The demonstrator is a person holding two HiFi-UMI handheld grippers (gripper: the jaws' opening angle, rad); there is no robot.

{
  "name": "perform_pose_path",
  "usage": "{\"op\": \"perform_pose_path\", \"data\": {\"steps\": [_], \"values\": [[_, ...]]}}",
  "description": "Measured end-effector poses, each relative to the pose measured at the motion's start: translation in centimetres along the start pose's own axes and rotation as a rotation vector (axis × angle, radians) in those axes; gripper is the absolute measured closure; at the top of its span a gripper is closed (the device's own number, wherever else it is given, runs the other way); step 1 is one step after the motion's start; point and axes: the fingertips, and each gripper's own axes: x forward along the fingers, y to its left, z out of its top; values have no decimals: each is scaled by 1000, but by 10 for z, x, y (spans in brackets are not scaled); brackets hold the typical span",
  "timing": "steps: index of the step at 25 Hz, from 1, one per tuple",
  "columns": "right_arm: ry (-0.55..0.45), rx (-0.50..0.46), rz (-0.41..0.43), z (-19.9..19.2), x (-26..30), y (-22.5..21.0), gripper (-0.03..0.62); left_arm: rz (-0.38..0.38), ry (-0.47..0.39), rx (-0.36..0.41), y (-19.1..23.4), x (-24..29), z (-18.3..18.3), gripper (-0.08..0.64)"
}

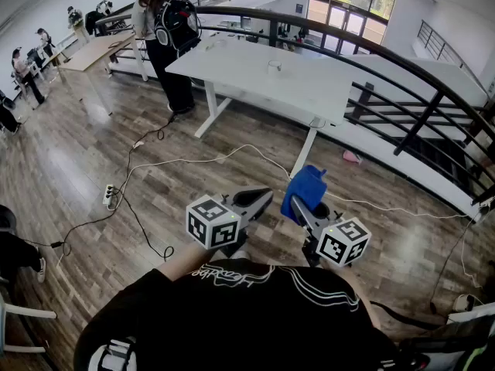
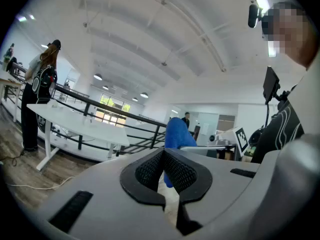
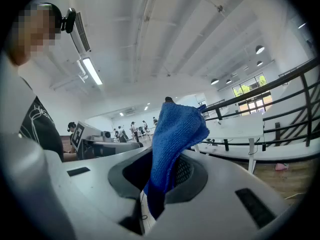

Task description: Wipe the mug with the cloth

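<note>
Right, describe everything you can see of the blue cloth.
The blue cloth is a soft, nubby fabric, like microfibre. The right gripper is shut on its lower part, and the rest bunches out past the jaws in a crumpled fold. It is held in the air over the wooden floor; nothing else touches it.

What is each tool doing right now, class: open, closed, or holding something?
Left tool: closed, empty.
Right tool: closed on the blue cloth.
</note>
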Motion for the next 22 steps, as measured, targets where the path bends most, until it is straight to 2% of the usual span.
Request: {"op": "perform_pose_path", "data": {"steps": [11, 22], "values": [[-4, -8, 16, 3, -16, -9, 541, -6, 23, -12, -11, 14, -2, 554], [-2, 38, -6, -1, 18, -60, 541, 9, 39, -42, 43, 46, -7, 554]]}}
